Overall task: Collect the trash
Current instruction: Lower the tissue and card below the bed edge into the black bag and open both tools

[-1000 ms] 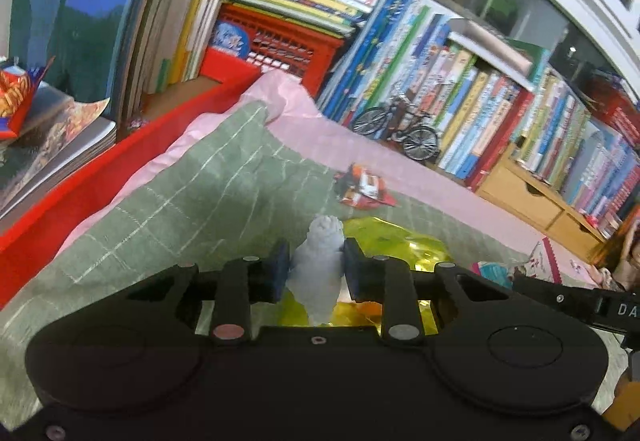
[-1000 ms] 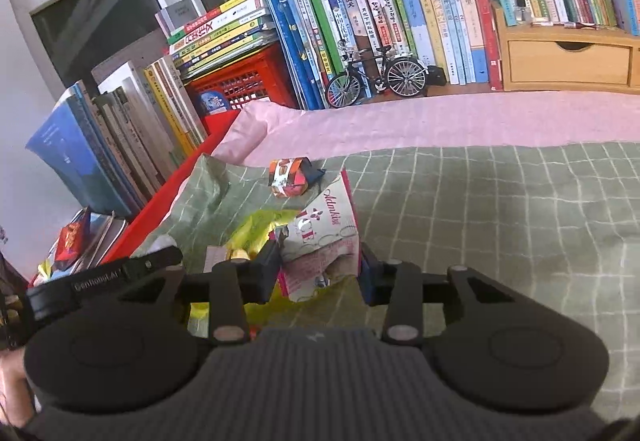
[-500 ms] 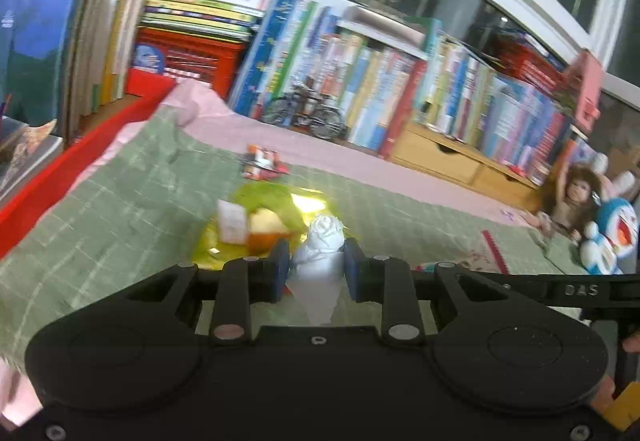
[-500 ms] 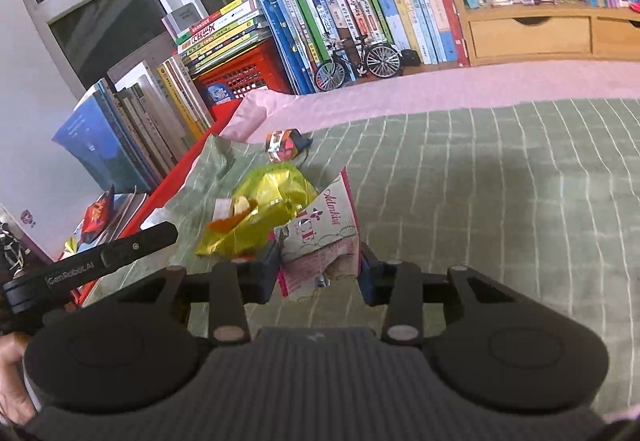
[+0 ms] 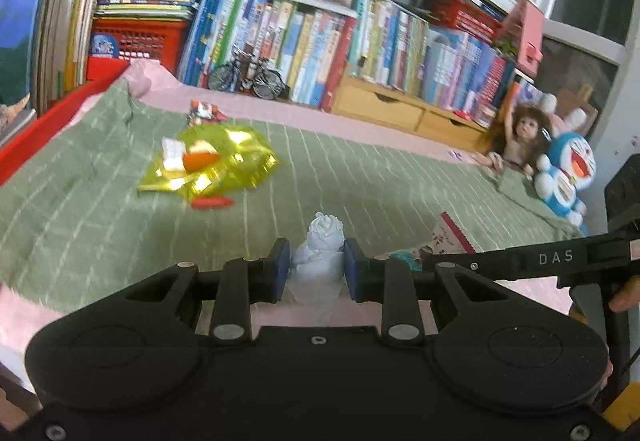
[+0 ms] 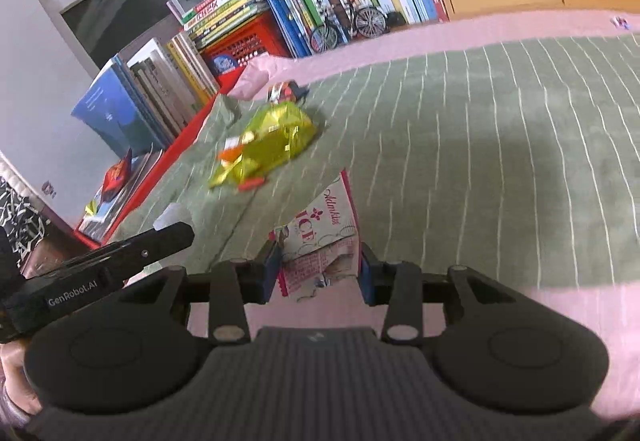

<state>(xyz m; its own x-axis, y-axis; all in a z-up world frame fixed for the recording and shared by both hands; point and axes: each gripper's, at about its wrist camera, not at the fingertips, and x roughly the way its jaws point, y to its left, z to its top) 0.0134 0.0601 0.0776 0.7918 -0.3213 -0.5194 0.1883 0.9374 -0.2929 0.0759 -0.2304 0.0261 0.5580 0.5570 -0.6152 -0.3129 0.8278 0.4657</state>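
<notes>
My left gripper (image 5: 317, 267) is shut on a crumpled white tissue (image 5: 320, 253), held above the near edge of the green checked blanket (image 5: 360, 177). My right gripper (image 6: 319, 267) is shut on a pink and white snack packet (image 6: 320, 237), whose tip also shows in the left wrist view (image 5: 450, 237). A shiny yellow wrapper (image 5: 212, 163) (image 6: 268, 145) lies on the blanket further off, with a small red scrap (image 5: 212, 203) beside it. A red and white crumpled wrapper (image 5: 205, 111) (image 6: 285, 91) lies behind the yellow one, near the pink sheet.
Rows of books (image 5: 360, 41) and a red crate (image 5: 136, 41) line the far side, with a toy bicycle (image 5: 248, 77) and wooden drawers (image 5: 400, 113). A doll (image 5: 516, 137) and a blue plush toy (image 5: 568, 173) sit at the right. A red bed rail (image 6: 176, 145) runs along the left.
Both grippers have drawn back from the yellow wrapper toward the blanket's near edge, each still holding its piece. The left view has swung right, bringing the doll and plush into sight.
</notes>
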